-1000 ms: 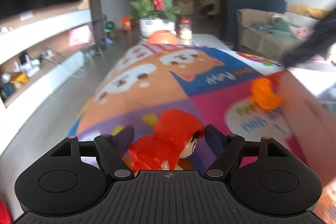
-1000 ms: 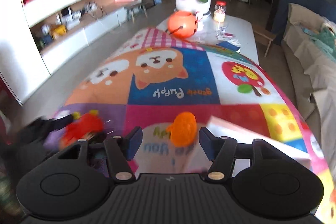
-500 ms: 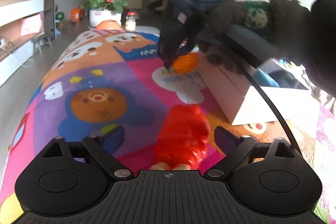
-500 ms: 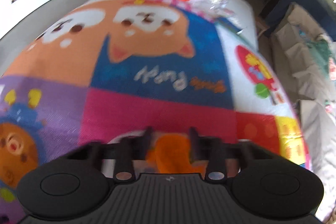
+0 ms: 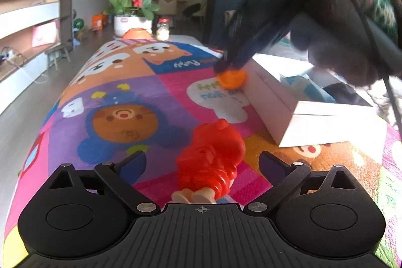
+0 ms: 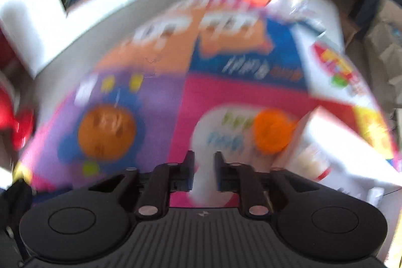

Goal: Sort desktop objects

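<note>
- The right gripper has lost its prize! Half a second ago its fingers were pinched around the orange toy; now they stand narrow with only a thin gap and nothing between them.
- That orange toy sits on the colourful cartoon mat, right up against the outer wall of the white box. By my reading it has landed outside, not inside, so this drop will likely need a second try.
- The right wrist view is heavily smeared, so that hand is swinging fast.
- Over on the left, the left gripper has its fingers spread wide, and the red figurine lies between them on the mat, untouched on either side. It was in much the same spot half a second ago, so no grab so far.
- Container check: the white box is open-topped, with something pale blue showing inside; what it is I cannot tell. Neither toy is in it.
- Far down the table, a flower pot and a small jar stand well apart from the action.
</note>
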### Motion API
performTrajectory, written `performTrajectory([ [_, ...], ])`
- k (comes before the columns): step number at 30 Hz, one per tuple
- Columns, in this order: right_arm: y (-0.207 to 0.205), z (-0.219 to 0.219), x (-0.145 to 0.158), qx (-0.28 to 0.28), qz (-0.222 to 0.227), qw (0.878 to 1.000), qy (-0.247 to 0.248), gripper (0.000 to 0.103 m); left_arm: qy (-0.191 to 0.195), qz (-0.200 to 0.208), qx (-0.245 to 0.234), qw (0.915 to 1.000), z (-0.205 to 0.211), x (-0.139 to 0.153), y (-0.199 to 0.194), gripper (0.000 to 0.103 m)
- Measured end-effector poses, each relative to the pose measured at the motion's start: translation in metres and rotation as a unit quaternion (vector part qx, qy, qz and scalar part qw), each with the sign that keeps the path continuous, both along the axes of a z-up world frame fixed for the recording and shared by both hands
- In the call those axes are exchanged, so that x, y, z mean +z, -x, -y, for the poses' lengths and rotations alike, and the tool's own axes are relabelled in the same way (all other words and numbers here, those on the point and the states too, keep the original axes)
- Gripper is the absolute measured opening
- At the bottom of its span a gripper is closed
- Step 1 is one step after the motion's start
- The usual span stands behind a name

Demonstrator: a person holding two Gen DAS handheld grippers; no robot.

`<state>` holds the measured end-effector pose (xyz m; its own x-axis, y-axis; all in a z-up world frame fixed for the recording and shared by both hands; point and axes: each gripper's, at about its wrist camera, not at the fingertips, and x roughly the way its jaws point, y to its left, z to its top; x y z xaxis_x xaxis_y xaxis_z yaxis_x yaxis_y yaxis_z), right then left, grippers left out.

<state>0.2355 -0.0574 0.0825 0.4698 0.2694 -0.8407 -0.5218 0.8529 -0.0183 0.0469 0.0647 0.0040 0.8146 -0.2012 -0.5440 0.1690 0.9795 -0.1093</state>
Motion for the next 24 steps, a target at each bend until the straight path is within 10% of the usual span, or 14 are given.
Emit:
performTrajectory([
  [15,-0.045,-0.022,-0.038,-0.007,0.018,0.991,0.136,0.038,0.029,0.001,0.016,0.9995,-0.01,-0.002,0.001,0.101],
  [21,-0.019,-0.031,-0.053,0.064,0.068,0.968,0.231,0.033,0.041,-0.003,0.015,0.999,-0.012,-0.003,0.0,0.101],
  [24,-0.013,-0.039,-0.064,0.078,0.081,0.954,0.278,0.012,0.042,-0.003,0.016,0.999,-0.013,-0.003,0.0,0.101],
])
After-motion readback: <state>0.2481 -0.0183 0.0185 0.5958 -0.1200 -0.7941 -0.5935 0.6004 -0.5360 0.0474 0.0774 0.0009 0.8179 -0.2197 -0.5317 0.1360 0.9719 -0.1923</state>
